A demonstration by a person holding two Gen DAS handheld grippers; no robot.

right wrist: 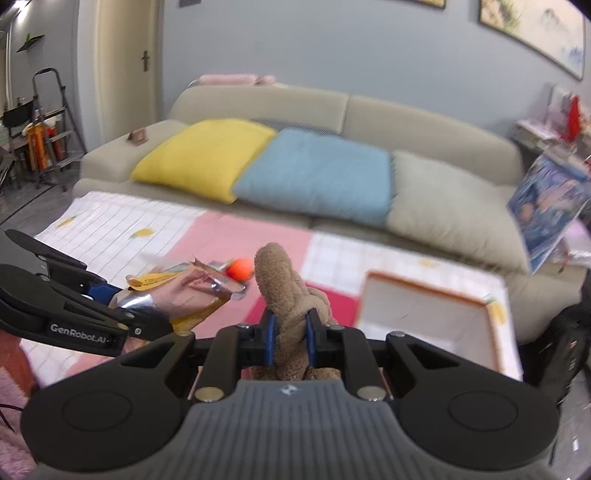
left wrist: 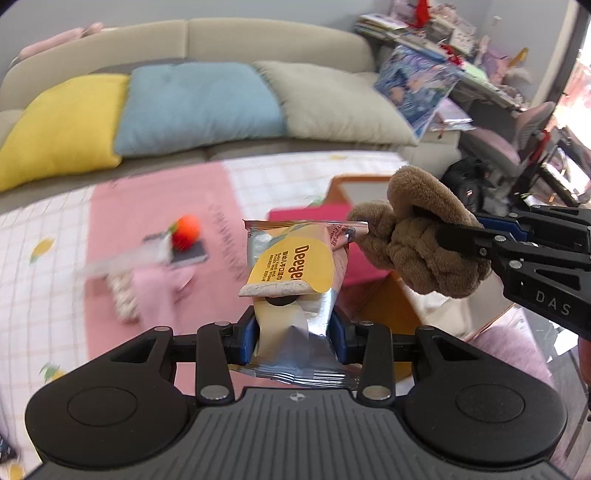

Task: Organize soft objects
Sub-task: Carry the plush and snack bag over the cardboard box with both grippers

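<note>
Between right gripper pads, brown plush

- You are in a home living room: a beige sofa runs along the grey-blue wall.
- Three cushions lean on it: yellow cushion, blue cushion, beige cushion.
- A framed painting hangs above.
- A checked pink-and-white mat covers the surface before the sofa.
- A cluttered shelf and a stepladder stand at the sides.
</note>
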